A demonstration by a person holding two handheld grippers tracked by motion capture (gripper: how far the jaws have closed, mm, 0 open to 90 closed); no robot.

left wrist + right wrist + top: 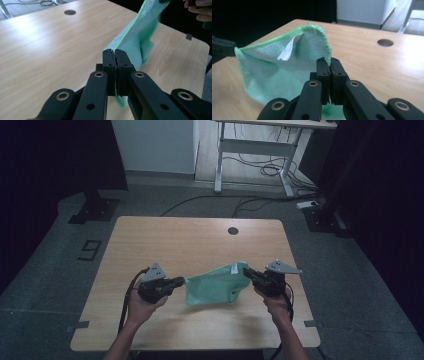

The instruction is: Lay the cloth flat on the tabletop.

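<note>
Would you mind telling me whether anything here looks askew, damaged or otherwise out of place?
Nothing looks damaged or spilled. The green microfibre cloth hangs unevenly between the left gripper and the right gripper, each shut on an edge, with its white label exposed. The light wooden table looks tidy.

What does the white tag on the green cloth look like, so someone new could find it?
Start at the wooden table, then the green cloth stretched between the two tongs. Near its upper edge, by the right tongs, hangs a small white tag, the only white patch on the green.
</note>
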